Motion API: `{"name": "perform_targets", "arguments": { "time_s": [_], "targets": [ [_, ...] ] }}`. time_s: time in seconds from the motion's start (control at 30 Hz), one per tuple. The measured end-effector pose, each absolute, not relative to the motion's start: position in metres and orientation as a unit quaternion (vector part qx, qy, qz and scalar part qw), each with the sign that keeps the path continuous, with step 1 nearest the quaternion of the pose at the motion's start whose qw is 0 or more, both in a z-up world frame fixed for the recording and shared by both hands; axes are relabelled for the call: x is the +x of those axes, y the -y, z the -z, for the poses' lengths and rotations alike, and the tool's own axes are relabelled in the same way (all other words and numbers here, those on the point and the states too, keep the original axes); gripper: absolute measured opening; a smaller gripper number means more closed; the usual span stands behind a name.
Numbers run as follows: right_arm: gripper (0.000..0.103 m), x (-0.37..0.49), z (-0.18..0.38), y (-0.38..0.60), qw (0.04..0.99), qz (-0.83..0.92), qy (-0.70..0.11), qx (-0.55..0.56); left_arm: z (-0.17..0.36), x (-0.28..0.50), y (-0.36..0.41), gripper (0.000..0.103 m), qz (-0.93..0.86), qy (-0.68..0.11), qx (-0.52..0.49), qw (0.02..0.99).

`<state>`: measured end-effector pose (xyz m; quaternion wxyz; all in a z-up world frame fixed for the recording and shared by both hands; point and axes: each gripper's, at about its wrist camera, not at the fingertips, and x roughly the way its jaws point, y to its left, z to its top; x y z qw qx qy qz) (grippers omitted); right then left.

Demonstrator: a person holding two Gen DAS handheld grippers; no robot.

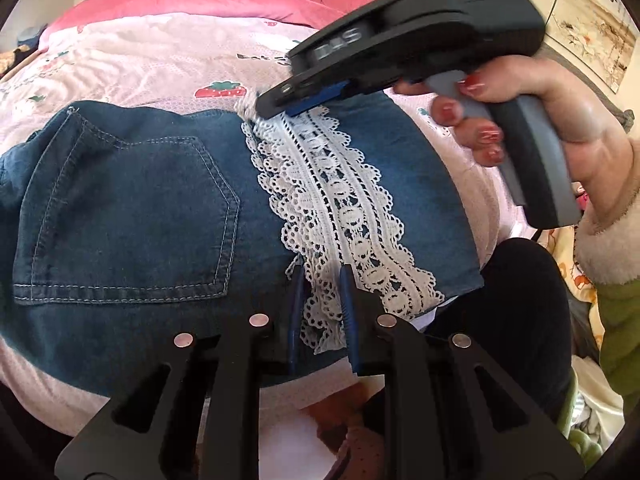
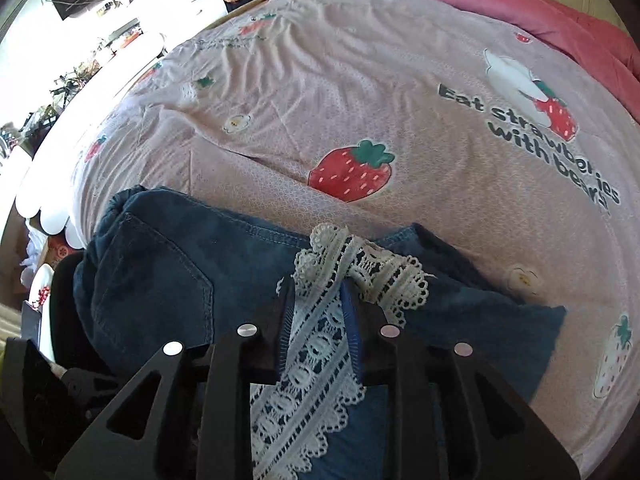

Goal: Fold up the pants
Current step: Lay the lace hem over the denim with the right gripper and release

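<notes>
Blue denim pants (image 1: 132, 208) lie folded on the pink strawberry bedsheet (image 1: 152, 56), back pocket up, with a white lace strip (image 1: 340, 200) across them. My left gripper (image 1: 320, 276) stands at the near end of the lace, jaws a little apart with the lace between them. My right gripper (image 1: 276, 106) is at the far end of the lace, held by a hand with red nails. In the right wrist view the pants (image 2: 168, 280) and lace (image 2: 316, 360) lie under my right gripper (image 2: 318, 286), with bunched lace between its fingers.
A pink quilt (image 2: 500, 4) lies along the far side of the bed. The bed's left edge, with white furniture and clutter (image 2: 80, 60) beyond it, shows in the right wrist view. A dark object (image 1: 520, 300) and green cloth (image 1: 616, 320) sit at the bed's right edge.
</notes>
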<state>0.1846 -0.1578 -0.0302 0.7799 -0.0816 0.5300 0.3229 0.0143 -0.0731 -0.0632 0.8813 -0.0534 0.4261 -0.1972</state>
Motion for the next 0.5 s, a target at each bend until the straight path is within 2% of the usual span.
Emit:
{"name": "perform_targets", "arguments": {
  "time_s": [0.4,0.43,0.5],
  "targets": [
    [0.027,0.19,0.042,0.161,0.776,-0.323,-0.539,-0.053,0.067,0.018,0.078,0.012,0.196,-0.427,-0.051,0.881],
    [0.028,0.19,0.038,0.161,0.776,-0.324,-0.54,-0.05,0.066,0.018,0.078,0.012,0.196,-0.427,-0.052,0.881],
    [0.038,0.188,0.029,0.163,0.777,-0.328,-0.536,-0.034,0.064,0.018,0.078,0.013,0.196,-0.426,-0.054,0.881]
  ]
}}
